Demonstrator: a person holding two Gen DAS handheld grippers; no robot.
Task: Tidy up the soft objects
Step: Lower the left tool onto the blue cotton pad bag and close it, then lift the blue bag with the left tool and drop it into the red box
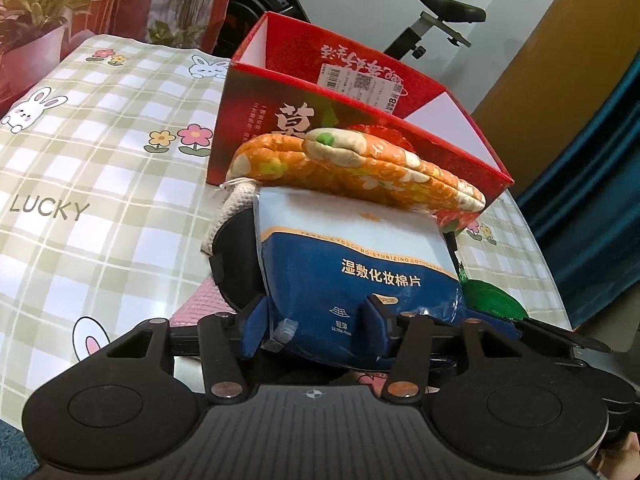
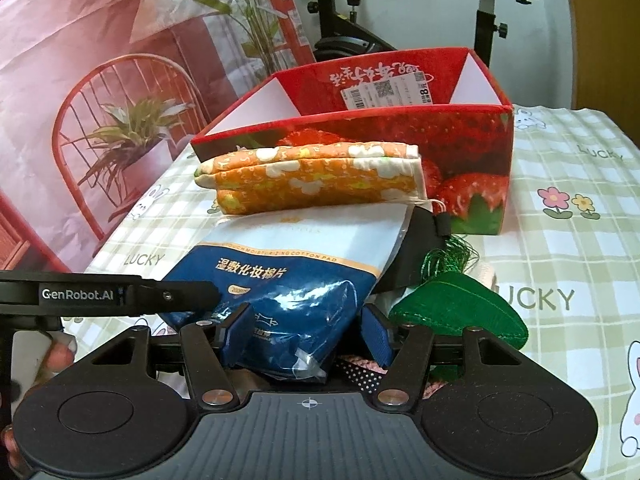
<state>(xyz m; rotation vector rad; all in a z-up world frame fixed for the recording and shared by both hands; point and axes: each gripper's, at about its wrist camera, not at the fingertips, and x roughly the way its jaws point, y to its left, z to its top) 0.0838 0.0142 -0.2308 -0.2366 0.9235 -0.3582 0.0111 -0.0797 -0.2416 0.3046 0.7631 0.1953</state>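
A blue and white cotton pad pouch (image 1: 352, 276) lies on a pile of soft things in front of an open red strawberry box (image 1: 360, 128). An orange flowered folded cloth (image 1: 352, 168) rests on the pouch's far end. My left gripper (image 1: 316, 320) has its blue fingers closed on the pouch's near corner. In the right wrist view my right gripper (image 2: 308, 332) also clamps the pouch (image 2: 288, 272) at its crumpled near end, with the cloth (image 2: 312, 176) and the box (image 2: 360, 120) beyond. The left gripper's arm (image 2: 108, 294) shows at the left.
A green felt piece (image 2: 460, 312) with tinsel lies right of the pouch. A black object (image 1: 236, 264), a knitted cream item (image 1: 236, 208) and a pink item (image 1: 196, 304) lie under the pile. The checked bunny tablecloth (image 1: 100, 184) covers the table. An exercise bike (image 2: 340, 12) stands behind.
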